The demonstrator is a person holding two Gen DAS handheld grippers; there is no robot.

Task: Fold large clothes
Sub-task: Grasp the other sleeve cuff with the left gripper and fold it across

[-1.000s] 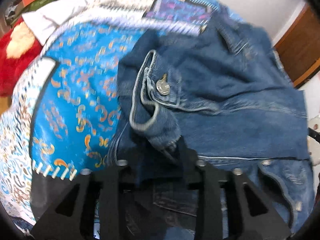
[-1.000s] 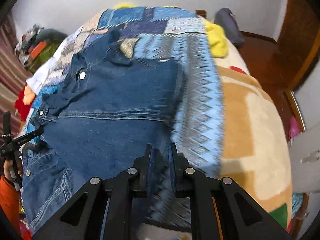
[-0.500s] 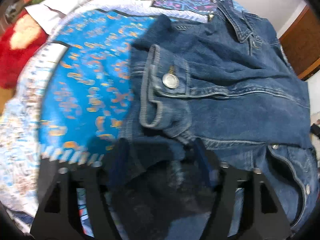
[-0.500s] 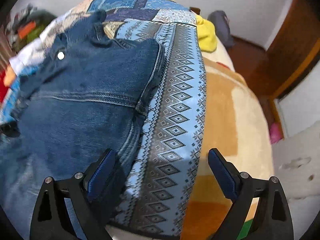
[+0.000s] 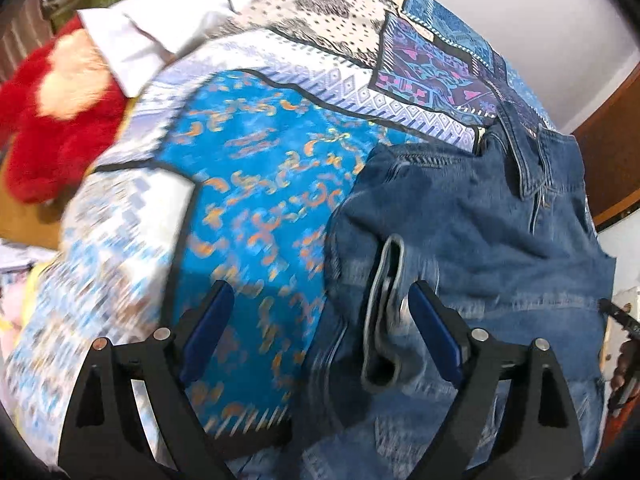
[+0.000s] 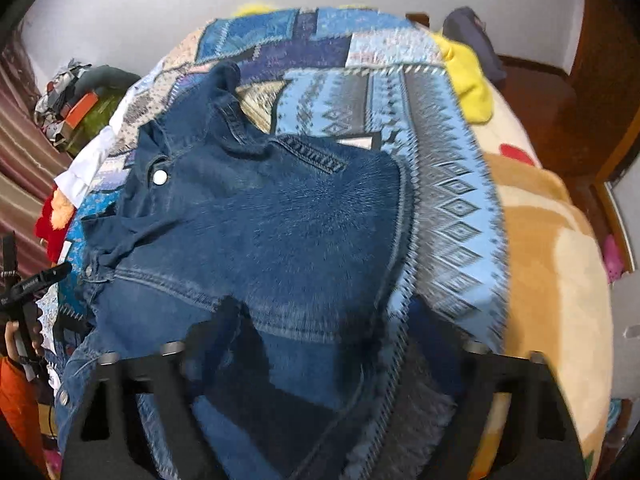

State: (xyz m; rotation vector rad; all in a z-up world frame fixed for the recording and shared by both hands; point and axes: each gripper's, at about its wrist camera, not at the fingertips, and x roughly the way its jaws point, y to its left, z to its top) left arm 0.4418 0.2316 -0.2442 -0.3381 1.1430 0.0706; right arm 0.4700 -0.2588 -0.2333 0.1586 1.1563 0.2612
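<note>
A blue denim jacket (image 5: pixel 480 220) lies spread on a patchwork quilt (image 5: pixel 256 168), collar at the far end. My left gripper (image 5: pixel 320 328) hangs above the jacket's left side with its jaws opening. The folded-in sleeve cuff (image 5: pixel 384 300) lies loose just inside the right pad, and nothing is gripped. In the right wrist view the jacket (image 6: pixel 280 220) fills the middle. My right gripper (image 6: pixel 328 328) is blurred, its jaws closing over the jacket's right edge, but the pads do not press on it. The left gripper's body (image 6: pixel 24 284) shows at the far left there.
A red plush toy (image 5: pixel 52 120) and a white cloth (image 5: pixel 152 28) lie beyond the quilt's left side. A yellow item (image 6: pixel 468 80) and a tan blanket (image 6: pixel 552 260) cover the bed's right part. Wooden furniture (image 5: pixel 612 152) stands at the right.
My left gripper let go of the sleeve cuff, opened wide and drew left. The right gripper released the jacket's edge, opened wide, then narrowed a little.
</note>
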